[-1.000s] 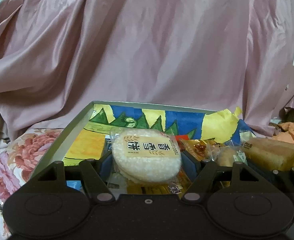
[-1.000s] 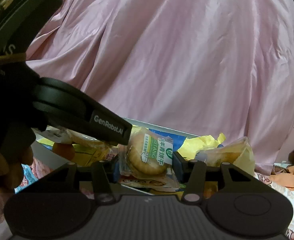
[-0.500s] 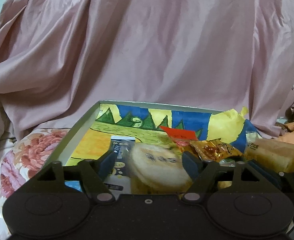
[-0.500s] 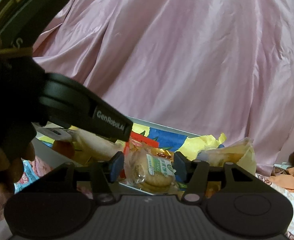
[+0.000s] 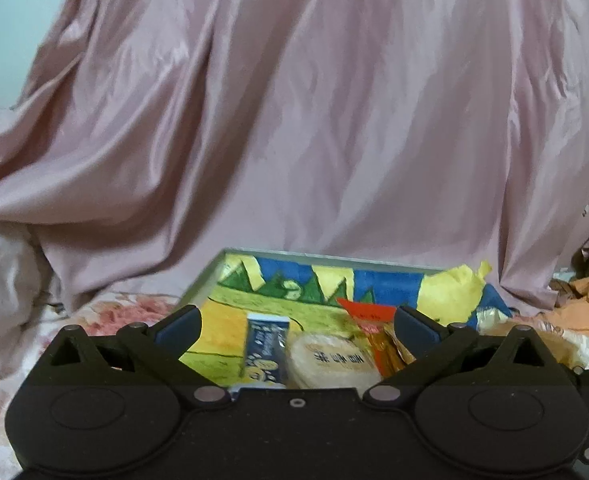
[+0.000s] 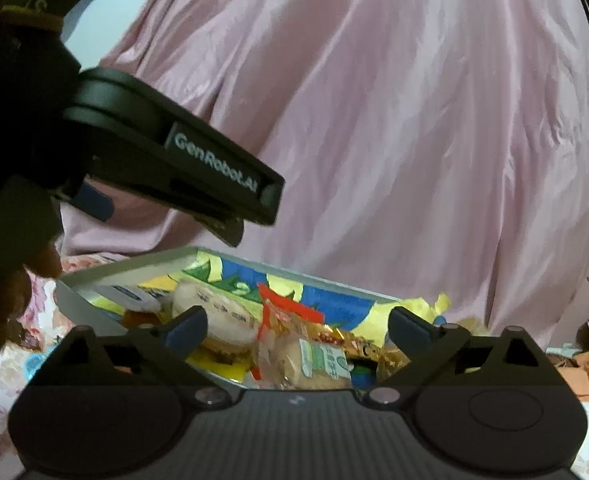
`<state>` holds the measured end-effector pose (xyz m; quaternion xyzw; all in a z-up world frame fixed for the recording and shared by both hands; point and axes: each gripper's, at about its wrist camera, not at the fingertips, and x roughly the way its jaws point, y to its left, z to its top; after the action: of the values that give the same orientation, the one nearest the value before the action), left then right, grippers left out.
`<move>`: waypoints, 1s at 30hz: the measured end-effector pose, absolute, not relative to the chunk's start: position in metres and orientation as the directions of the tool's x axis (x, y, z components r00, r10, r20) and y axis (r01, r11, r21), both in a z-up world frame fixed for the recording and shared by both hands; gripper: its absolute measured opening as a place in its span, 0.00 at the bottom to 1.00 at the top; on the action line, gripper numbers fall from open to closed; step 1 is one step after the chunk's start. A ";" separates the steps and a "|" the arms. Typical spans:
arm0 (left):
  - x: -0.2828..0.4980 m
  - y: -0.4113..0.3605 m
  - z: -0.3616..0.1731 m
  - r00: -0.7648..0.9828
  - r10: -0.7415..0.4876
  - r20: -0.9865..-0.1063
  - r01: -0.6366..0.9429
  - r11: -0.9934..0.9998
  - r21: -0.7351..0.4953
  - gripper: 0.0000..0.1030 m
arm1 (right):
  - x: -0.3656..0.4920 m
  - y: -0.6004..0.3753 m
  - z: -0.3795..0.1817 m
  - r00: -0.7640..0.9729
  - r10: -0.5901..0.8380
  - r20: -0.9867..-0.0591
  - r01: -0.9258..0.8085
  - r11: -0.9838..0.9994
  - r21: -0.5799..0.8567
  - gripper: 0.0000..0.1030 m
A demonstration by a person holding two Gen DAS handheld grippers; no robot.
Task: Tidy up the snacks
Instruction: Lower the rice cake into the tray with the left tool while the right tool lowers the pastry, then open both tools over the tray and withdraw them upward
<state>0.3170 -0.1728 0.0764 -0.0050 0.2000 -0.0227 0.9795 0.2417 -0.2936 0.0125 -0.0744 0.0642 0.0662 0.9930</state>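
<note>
Both grippers are hanging spread and empty over the tray (image 5: 200,282): left gripper (image 5: 296,322), marked "GenRobot.AI", and right gripper (image 6: 296,326). Pink cloth (image 5: 314,120) is draping behind; floral fabric (image 5: 106,316) is lying underneath. The rice cracker (image 5: 330,364) and green-labelled biscuit pack (image 6: 314,364) are lying in the tray.

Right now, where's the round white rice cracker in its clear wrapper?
In the left wrist view the round white rice cracker lies in the colourful tray, between the dark blue packet and the red-orange packet.
</note>
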 end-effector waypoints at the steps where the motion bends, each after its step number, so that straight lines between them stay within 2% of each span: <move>1: 0.314 -0.171 0.079 0.922 -0.039 -0.384 0.036 0.999 -0.016 0.99 | 0.239 -0.293 0.014 0.984 0.123 -0.127 -0.141 0.980 -0.141 0.99; 11: 0.272 -0.143 0.100 0.940 0.031 -0.340 -0.037 0.999 -0.012 0.99 | 0.207 -0.290 0.033 0.990 0.133 -0.040 -0.138 0.979 -0.154 1.00; 18: 0.238 -0.125 0.112 0.944 0.056 -0.324 -0.068 0.997 -0.026 0.99 | 0.175 -0.297 0.050 0.993 0.121 0.008 -0.120 0.987 -0.109 1.00; 24: 0.205 -0.109 0.119 0.947 0.069 -0.314 -0.080 0.997 -0.021 0.99 | 0.156 -0.303 0.059 0.994 0.109 0.009 -0.108 0.993 -0.048 1.00; 30: 0.176 -0.090 0.120 0.944 0.087 -0.318 -0.100 0.995 -0.023 0.99 | 0.132 -0.302 0.053 0.992 0.117 -0.041 -0.118 0.993 -0.008 1.00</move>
<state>0.1758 -0.0904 0.1202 -0.0195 0.1606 0.0474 0.9857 0.1318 -0.3018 0.0531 -0.0050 0.0202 0.0589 0.9980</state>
